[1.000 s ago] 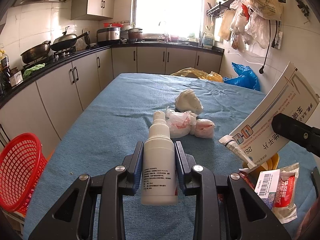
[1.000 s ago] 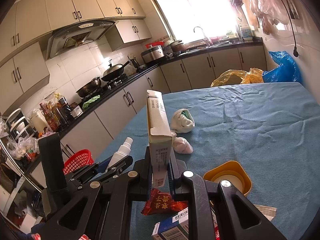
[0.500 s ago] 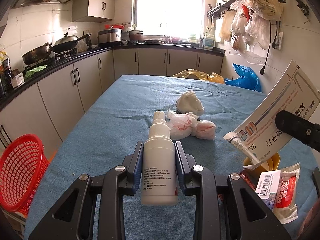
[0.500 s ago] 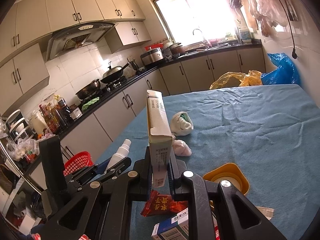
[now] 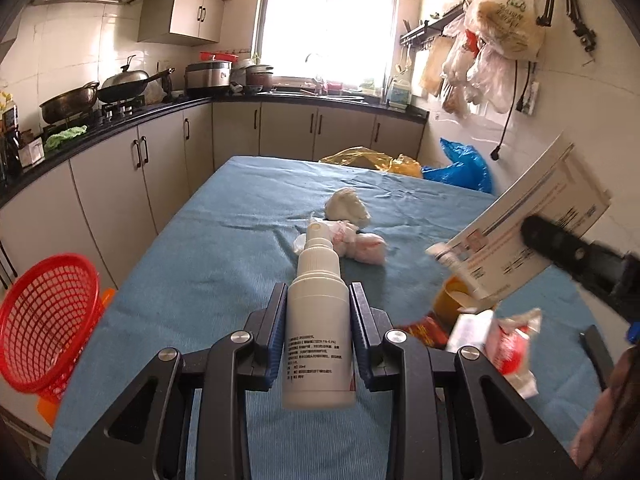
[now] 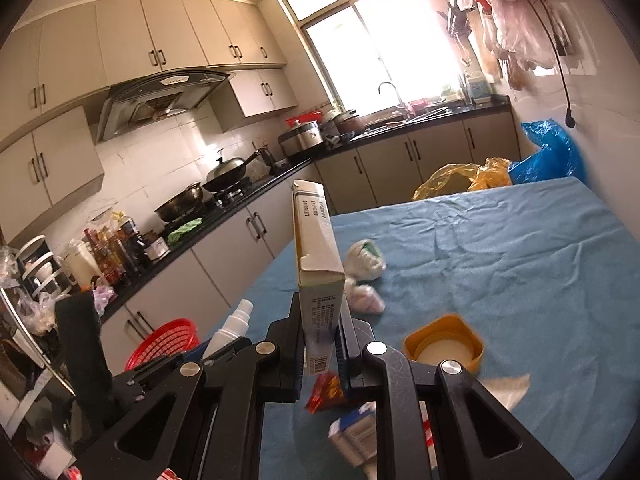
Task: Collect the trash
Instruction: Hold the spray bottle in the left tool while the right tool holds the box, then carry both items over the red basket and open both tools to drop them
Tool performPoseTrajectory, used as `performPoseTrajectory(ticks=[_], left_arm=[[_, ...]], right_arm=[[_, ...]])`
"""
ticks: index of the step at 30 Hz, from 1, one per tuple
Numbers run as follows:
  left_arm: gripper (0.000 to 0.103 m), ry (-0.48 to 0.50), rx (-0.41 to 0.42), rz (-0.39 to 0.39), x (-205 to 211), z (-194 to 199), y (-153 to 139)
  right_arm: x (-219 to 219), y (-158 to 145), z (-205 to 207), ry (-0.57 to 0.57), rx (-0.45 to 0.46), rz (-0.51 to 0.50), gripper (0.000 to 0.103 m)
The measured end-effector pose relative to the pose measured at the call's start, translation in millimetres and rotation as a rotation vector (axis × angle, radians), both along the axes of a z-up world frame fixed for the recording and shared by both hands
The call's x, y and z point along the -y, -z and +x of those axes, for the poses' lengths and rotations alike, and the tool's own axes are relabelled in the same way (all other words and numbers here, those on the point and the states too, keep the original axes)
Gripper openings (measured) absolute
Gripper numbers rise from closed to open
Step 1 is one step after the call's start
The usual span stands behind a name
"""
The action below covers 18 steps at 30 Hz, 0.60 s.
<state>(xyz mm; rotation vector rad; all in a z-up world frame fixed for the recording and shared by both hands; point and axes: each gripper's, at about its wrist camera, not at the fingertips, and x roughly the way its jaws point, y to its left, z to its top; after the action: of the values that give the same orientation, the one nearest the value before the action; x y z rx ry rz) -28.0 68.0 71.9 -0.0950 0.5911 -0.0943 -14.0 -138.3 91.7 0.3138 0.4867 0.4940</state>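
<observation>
Looking from the left wrist, the left gripper [image 5: 318, 330] squeezes a smooth white bottle [image 5: 318, 332], nozzle pointing away; the red basket [image 5: 46, 320] sits at lower left, nearer this hand.

From the right wrist, the right gripper [image 6: 319, 350] pinches a flat cardboard box [image 6: 318, 264] standing tall; the basket lies lower left.

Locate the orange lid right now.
On the blue tablecloth, the orange lid lies just right of the right gripper, near its held box; red wrapper nearby.

Sunlit window [image 5: 329, 26], cream cabinets [image 5: 108, 196]
</observation>
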Motion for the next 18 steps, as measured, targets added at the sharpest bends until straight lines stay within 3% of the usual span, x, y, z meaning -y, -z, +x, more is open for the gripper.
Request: performPoseTrajectory(ticks=[18], left_arm=[[0.029,-0.116,0.007,-0.076,-76.0,-46.9,-9.4]], right_arm=[[-64.2,4.4,-14.7,-0.134,-0.06,-0.027,0.014]])
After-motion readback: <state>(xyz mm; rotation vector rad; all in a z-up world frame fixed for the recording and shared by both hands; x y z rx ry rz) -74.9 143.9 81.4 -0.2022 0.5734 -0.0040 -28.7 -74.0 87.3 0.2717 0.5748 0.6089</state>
